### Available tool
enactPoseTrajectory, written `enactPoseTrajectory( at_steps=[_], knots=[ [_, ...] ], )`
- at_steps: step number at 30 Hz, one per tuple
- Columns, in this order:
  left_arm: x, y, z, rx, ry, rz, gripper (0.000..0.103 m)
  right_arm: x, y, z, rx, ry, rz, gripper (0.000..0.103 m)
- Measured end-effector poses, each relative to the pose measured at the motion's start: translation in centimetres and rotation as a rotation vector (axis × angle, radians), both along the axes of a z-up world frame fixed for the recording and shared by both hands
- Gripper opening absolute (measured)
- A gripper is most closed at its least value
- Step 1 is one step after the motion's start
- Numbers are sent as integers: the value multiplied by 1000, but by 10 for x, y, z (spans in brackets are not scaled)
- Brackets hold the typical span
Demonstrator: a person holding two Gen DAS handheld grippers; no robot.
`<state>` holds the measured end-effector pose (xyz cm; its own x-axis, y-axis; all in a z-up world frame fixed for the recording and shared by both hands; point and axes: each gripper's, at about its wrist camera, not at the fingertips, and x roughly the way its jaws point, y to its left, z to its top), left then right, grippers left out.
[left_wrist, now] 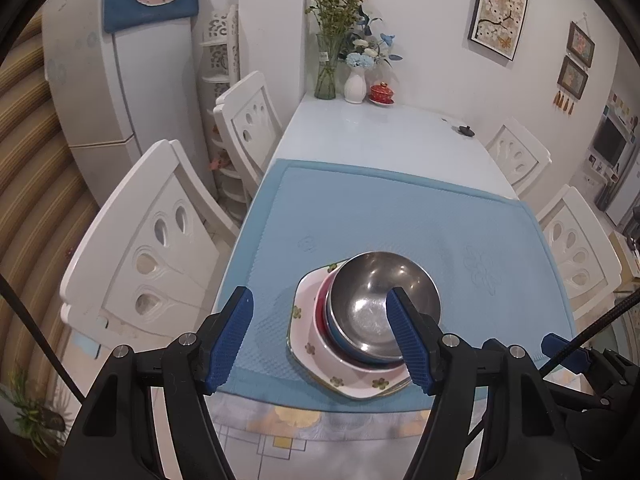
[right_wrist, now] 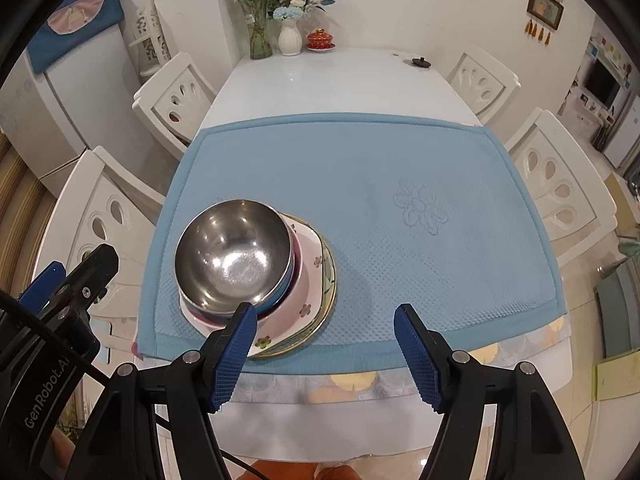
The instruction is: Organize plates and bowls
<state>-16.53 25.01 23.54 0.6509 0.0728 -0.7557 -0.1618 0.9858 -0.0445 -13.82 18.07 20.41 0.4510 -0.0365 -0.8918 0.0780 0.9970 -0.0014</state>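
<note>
1. My left gripper and right gripper both hang with jaws apart, nothing between them.
2. Just beyond, on the near part of the blue mat, sits one stack: a steel bowl nested in coloured bowls, on floral plates.
3. I judge the stacking done or nearly so; next I would check it sits steady, or back off.
4. Farther back, the vases stand well apart.

White chairs (four), fridge.
</note>
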Motion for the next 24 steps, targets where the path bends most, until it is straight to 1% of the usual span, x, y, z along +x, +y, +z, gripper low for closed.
enactPoseTrajectory(
  at_steps=[6, 10, 12, 14, 19, 24],
  knots=[
    [11, -5, 2, 19, 3, -25, 67, 8, -6, 0, 15, 7, -20, 69],
    [13, -7, 2, 26, 4, -24, 67, 9, -6, 1, 5, -1, -20, 69],
    [12, -7, 2, 35, 2, -16, 74, 10, -5, 0, 11, 1, -16, 69],
    [12, -5, 3, 42, -5, -7, 77, 10, -7, -1, 18, 6, -11, 69],
    [9, 2, 6, 19, -18, -2, 77, 11, -10, -4, 32, 22, -9, 69],
    [9, -3, 7, 39, -25, -13, 77, 13, -10, -4, 47, 27, -6, 69]
  ],
)
